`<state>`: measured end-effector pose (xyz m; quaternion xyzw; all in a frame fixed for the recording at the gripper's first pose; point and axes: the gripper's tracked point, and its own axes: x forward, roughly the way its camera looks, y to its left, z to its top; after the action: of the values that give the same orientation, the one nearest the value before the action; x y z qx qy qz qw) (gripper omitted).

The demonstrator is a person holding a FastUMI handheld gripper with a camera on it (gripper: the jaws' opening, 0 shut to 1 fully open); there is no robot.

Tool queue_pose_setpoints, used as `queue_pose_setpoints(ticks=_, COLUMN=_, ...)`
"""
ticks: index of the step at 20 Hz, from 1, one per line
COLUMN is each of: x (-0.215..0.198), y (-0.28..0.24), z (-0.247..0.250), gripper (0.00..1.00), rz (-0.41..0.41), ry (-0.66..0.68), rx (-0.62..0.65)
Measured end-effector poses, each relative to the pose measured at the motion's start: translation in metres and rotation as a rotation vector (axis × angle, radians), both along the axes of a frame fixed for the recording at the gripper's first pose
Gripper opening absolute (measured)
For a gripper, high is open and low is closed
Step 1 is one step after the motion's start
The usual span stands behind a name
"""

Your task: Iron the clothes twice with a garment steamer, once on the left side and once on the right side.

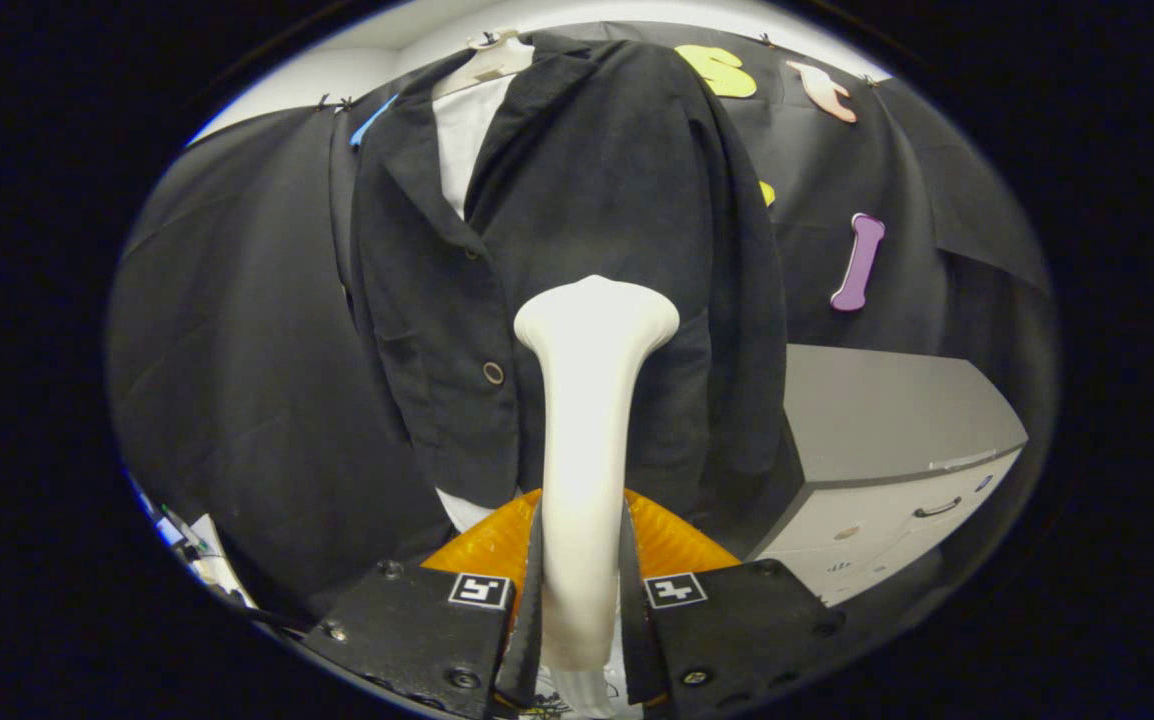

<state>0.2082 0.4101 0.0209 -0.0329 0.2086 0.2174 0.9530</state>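
Note:
A black jacket (577, 210) hangs on a white hanger (490, 55) over a white shirt (464, 140), straight ahead of me. My gripper (582, 590) is shut on the handle of a white garment steamer (587, 400), both fingers pressing its sides. The steamer stands up from between the fingers, and its wide head (597, 310) rests against or just before the jacket's right front panel, level with the lower button (493, 373). Whether the head touches the cloth I cannot tell.
A grey cabinet with a drawer (887, 470) stands to the right of the jacket, close to its sleeve. An orange object (672, 545) lies below the jacket hem, behind the fingers. Black cloth walls surround the garment; small items lie low on the left (187, 540).

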Motion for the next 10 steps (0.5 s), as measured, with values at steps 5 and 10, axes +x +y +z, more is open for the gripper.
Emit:
queue_pose_setpoints(ticks=5, x=-0.007, y=0.003, z=-0.026, gripper=0.36, rz=-0.002, ry=0.043, rx=-0.009)
queue_pose_setpoints(ticks=10, x=-0.005, y=0.006, z=-0.057, gripper=0.36, rz=-0.005, ry=0.077, rx=-0.025)
